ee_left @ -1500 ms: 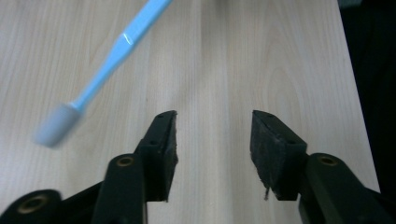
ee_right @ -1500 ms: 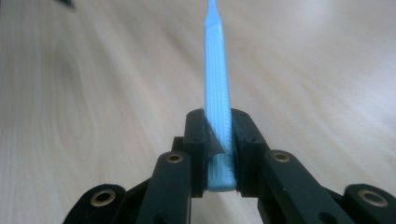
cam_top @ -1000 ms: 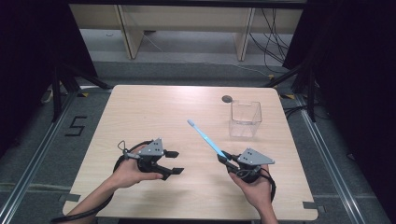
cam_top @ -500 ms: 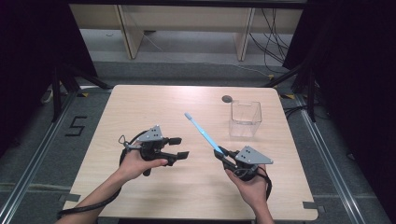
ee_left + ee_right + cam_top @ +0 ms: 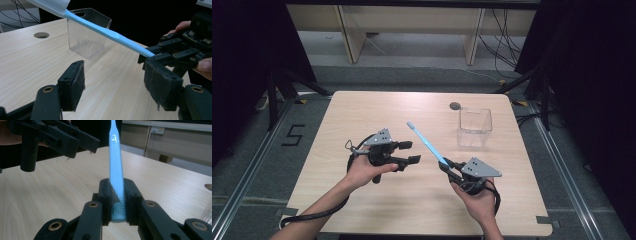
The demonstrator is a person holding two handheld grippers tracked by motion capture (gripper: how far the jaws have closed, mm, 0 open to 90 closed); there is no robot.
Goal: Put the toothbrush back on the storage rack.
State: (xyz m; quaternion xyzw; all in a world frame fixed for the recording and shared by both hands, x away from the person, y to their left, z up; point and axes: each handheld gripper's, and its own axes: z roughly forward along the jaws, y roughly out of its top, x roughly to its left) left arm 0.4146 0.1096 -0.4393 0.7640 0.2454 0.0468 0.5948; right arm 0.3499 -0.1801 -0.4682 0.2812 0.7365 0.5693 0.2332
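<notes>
Item: blue toothbrush (image 5: 427,145), being held aloft mid-table by right gripper (image 5: 450,169), jaws clamping its handle end. Left gripper (image 5: 410,152): jaws gaping wide, carrying nothing, nearby. Clear bin (image 5: 474,127) far right. Step, seemingly: handover pending; next calls for left jaws enclosing the shaft.

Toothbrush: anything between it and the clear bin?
Nothing visible. The toothbrush is clamped at its handle end in the right gripper, off the table. The bin stands open-topped beyond it, with bare tabletop between. The left gripper, jaws open, is on the other side.
</notes>
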